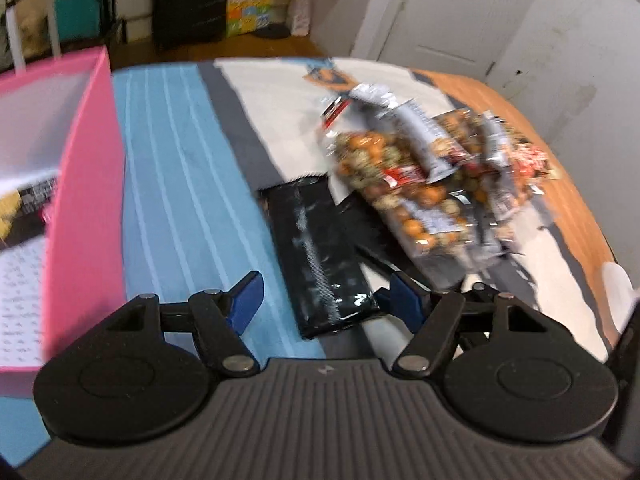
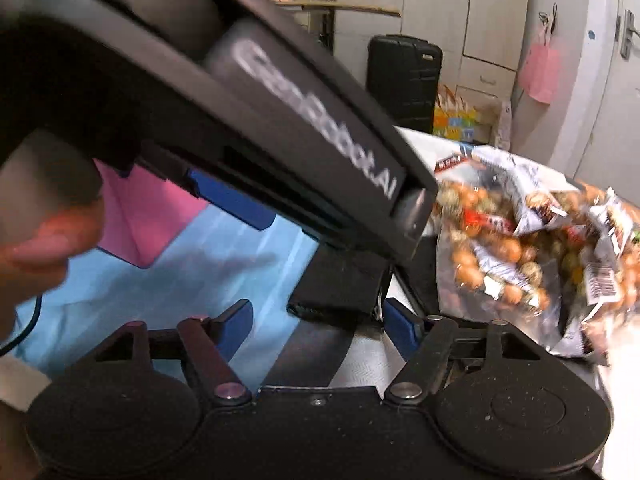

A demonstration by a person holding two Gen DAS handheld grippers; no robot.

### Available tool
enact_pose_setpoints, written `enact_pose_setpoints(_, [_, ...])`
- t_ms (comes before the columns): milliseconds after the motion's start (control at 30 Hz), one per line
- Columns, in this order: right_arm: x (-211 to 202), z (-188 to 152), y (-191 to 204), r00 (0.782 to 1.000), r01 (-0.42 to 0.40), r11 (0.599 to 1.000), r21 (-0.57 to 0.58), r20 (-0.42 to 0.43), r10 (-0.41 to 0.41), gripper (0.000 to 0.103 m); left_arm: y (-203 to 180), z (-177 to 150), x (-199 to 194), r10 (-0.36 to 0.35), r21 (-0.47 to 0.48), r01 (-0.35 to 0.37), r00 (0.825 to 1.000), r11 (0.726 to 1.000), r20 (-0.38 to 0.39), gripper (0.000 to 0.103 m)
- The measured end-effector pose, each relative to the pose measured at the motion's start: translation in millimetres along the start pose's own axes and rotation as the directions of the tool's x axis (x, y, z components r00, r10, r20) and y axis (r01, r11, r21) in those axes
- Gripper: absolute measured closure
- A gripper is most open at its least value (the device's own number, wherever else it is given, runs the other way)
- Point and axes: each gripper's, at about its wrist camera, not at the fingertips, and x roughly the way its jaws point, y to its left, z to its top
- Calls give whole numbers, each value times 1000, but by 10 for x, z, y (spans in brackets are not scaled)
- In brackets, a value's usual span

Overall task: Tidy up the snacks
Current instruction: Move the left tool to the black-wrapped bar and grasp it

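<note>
My left gripper [image 1: 320,300] stands with jaws apart over a black snack packet [image 1: 320,252] lying on the blue striped cloth [image 1: 180,180]; its pads do not press it. My right gripper [image 2: 316,320], jaws likewise apart and holding nothing, faces the left unit's casing, lettered "GenRobot.AI" [image 2: 320,128]. Clear bags of orange-and-green snacks [image 1: 400,176] lie beside the packet; their label print is too blurred to read. A pink box [image 1: 80,168] stands at left.

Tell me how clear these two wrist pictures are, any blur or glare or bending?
Left wrist view: motion blur smears the pink box and snack bags; the black packet shows streaky glare; the fisheye bends the table edge. Right wrist view: the left gripper, close up and blurred, fills the upper left and blocks much of the scene; the snack bags are smeared too.
</note>
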Motion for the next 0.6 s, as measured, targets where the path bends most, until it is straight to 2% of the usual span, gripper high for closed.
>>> enact_pose_setpoints(100, [91, 18, -9, 1000, 22, 999, 34, -15, -22, 29, 127, 11, 225, -54, -94, 49, 997, 994, -48, 37])
enact_pose_setpoints(167, [121, 38, -8, 999, 37, 998, 49, -15, -36, 29, 192, 13, 324, -92, -159, 83, 994, 984, -53, 37])
enact_pose_setpoints(300, [147, 44, -11, 999, 48, 997, 64, 4, -48, 29, 178, 39, 349, -101, -153, 93, 994, 984, -47, 38])
enact_pose_setpoints(367, [134, 65, -33, 998, 58, 995, 84, -1, -59, 41, 153, 38, 344, -108, -140, 99, 993, 985, -57, 48])
enact_pose_setpoints(600, [45, 176, -142, 998, 35, 992, 121, -53, -28, 42, 57, 54, 298, -108, -110, 97, 989, 989, -101, 52])
